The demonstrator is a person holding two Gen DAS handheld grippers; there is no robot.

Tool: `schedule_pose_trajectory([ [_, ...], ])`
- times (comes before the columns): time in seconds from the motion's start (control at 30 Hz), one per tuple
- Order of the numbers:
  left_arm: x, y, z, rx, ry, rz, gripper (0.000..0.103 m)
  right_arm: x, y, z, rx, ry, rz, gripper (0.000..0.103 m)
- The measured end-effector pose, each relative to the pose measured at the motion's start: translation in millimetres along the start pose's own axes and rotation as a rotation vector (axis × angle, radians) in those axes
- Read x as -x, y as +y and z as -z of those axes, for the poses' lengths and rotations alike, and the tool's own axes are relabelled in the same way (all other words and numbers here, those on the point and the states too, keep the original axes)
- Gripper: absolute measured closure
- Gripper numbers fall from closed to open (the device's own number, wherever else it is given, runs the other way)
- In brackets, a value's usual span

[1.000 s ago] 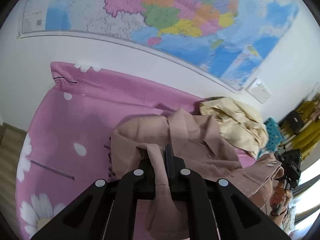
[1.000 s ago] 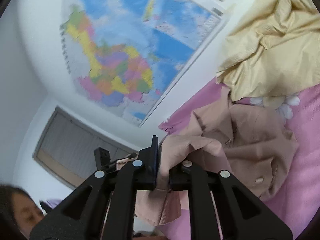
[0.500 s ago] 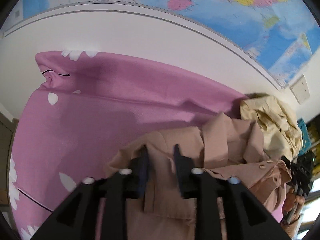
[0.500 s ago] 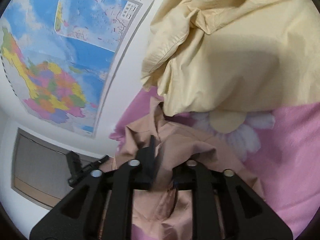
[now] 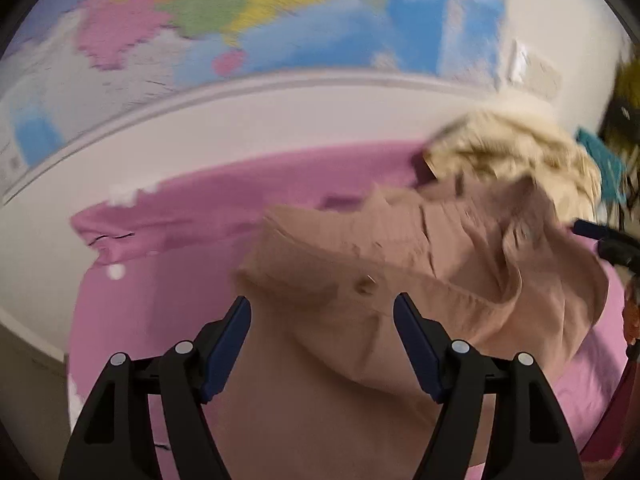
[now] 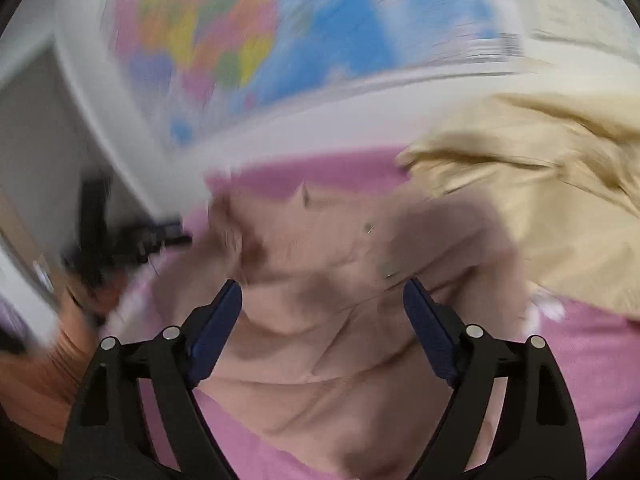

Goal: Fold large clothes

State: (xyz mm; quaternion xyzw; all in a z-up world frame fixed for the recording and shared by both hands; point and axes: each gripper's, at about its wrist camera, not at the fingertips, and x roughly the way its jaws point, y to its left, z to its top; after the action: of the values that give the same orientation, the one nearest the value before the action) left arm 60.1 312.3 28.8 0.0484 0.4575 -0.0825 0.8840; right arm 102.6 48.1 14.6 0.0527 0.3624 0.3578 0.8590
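A tan buttoned shirt [image 5: 360,288] lies crumpled on the pink flowered sheet [image 5: 160,304]. It also shows in the right wrist view [image 6: 328,280]. My left gripper [image 5: 322,320] is open and empty, its jaws spread wide just above the shirt's near part. My right gripper [image 6: 322,308] is open and empty too, over the shirt from the other side. The left gripper shows blurred at the left of the right wrist view [image 6: 120,240]. Both views are motion-blurred.
A cream-yellow garment [image 5: 520,160] lies heaped beyond the shirt, against the white wall; it also shows in the right wrist view [image 6: 540,200]. A coloured map [image 5: 280,20] hangs on the wall. The pink sheet [image 6: 580,360] extends around the shirt.
Both grippers were shut on the tan shirt a second ago and have opened wide and let it go. The shirt has dropped onto the sheet. Both cameras are swinging.
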Motion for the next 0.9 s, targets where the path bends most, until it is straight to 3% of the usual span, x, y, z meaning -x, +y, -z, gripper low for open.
schedule_pose_trajectory([
  [0.13,-30.0,-20.0,2.6,-0.044,0.052,-0.006,0.032,-59.1,28.3,5.4,0.103,0.132,0.018,0.021],
  [0.2,-39.2,-21.6,6.2,-0.034,0.065,-0.010,0.032,-86.0,36.7,10.7,0.168,0.180,0.087,0.022],
  [0.27,-42.1,-19.2,10.0,-0.010,0.058,-0.004,0.032,-100.5,40.2,16.3,0.208,0.207,0.129,0.036],
  [0.33,-41.2,-15.7,13.6,0.010,0.046,-0.005,0.032,-109.7,38.0,17.7,0.226,0.212,0.193,0.066],
  [0.37,-40.0,-12.8,15.4,0.022,0.039,-0.007,0.032,-109.4,36.0,15.3,0.219,0.203,0.188,0.076],
  [0.4,-39.1,-12.0,15.7,0.029,0.035,-0.010,0.032,-107.7,34.5,12.4,0.211,0.199,0.180,0.095],
  [0.67,-17.3,9.7,18.8,0.084,-0.053,-0.031,0.032,-62.2,35.0,-48.3,0.173,-0.046,0.187,0.097],
  [0.73,-20.3,14.5,19.7,0.096,-0.054,-0.069,0.032,-85.0,32.9,-53.5,0.213,-0.021,0.251,0.097],
  [0.8,-25.9,18.3,22.5,0.093,-0.047,-0.111,0.032,-113.7,23.6,-49.3,0.198,0.074,0.242,0.095],
  [0.9,-31.9,25.7,28.5,0.098,-0.032,-0.136,0.032,-143.0,10.1,-38.2,0.177,0.176,0.251,0.081],
])
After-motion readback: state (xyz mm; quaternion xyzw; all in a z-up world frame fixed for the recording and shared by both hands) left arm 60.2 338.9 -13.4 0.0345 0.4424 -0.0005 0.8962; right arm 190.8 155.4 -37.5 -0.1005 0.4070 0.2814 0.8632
